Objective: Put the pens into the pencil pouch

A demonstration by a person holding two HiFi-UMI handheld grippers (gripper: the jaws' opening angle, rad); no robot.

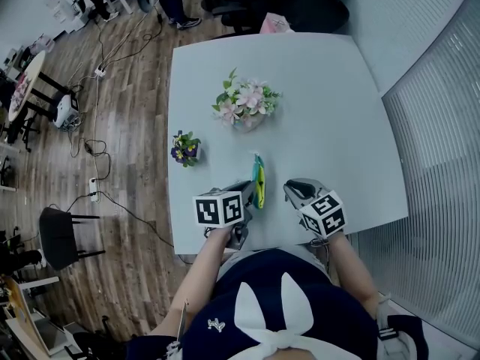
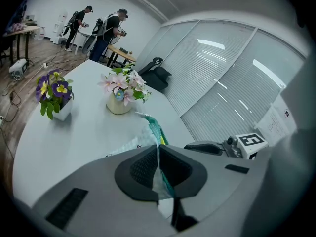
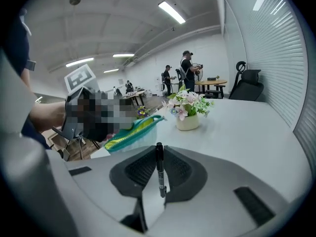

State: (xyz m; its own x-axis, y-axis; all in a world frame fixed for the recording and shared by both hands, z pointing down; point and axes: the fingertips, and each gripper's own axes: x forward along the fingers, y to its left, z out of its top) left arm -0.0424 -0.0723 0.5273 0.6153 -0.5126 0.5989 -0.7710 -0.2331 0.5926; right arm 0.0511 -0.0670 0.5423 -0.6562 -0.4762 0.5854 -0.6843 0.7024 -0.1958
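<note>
My head camera looks steeply down at the table (image 1: 322, 111) from over its near edge, with the left tongs (image 1: 250, 195) and right tongs (image 1: 295, 190) low in frame. Each gripper camera rides close behind its own tongs (nearly grazing them), facing out across the table. All three views share the pink flowers (image 1: 246, 102).

White table (image 1: 322, 111), vase of pink flowers (image 1: 246, 103) mid-table, small pot of purple pansies (image 1: 184, 148) near its left edge
</note>
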